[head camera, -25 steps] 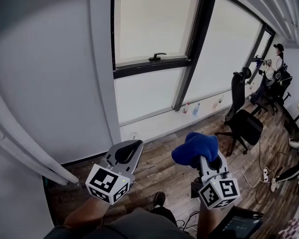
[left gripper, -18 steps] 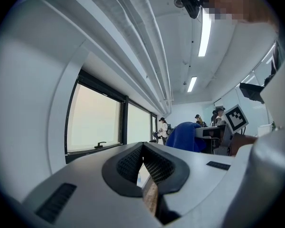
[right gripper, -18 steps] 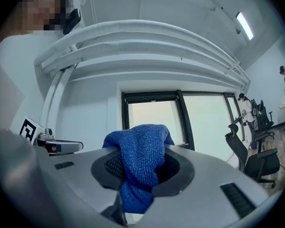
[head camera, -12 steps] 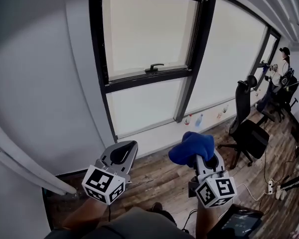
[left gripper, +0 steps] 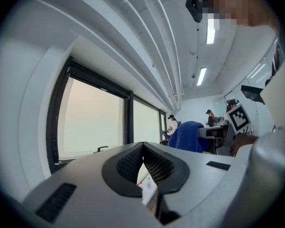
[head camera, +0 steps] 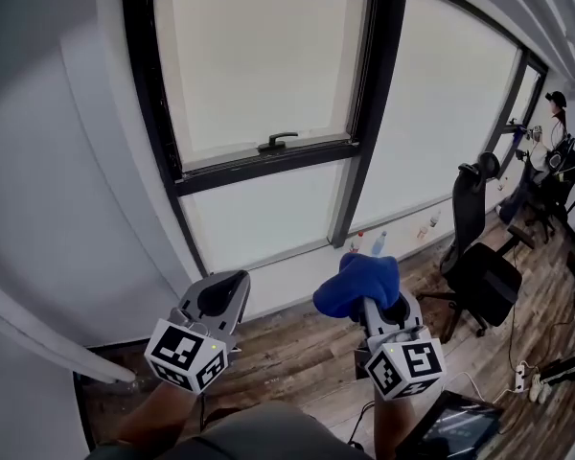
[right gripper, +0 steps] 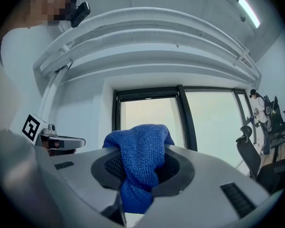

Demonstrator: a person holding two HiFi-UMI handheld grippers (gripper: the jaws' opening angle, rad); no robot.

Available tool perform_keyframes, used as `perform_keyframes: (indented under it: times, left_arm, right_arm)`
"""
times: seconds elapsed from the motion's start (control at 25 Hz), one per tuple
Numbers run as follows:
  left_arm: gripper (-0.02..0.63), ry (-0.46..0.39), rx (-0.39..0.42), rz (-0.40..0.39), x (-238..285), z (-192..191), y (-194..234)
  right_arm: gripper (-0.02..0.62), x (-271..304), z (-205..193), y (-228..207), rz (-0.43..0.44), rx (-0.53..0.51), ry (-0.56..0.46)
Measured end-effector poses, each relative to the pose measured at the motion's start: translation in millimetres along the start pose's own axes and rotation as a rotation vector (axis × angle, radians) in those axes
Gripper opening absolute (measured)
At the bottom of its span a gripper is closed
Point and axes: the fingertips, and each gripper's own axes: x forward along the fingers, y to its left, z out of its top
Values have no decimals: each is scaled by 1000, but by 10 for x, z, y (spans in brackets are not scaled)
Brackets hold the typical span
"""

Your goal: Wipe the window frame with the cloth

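Two claws are hovering low: the right claw [head camera: 379, 305] is clamping the blue cloth [head camera: 356, 284], and the left claw [head camera: 223, 295] is sitting pinched together, empty. The window frame [head camera: 366, 113] is standing ahead and above, well apart, its dark upright nearer the right claw.

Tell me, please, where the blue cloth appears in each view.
Head view: blue cloth at lower centre, just right of the middle.
Left gripper view: cloth right of centre, mid-height.
Right gripper view: cloth at centre, lower foreground.
Shared landmark: the black window frame, visible in all three.
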Motion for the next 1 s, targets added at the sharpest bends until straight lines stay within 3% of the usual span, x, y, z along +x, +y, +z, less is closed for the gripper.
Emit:
perform_keyframes:
  times: [0.44, 1.0]
  left_arm:
    - [8, 5, -34, 35, 743, -72, 559]
    - [8, -44, -87, 49, 1325, -90, 2037]
  right_arm:
    - [120, 899, -112, -362, 19, 9, 27]
    - [120, 2448, -82, -170, -11, -32, 36]
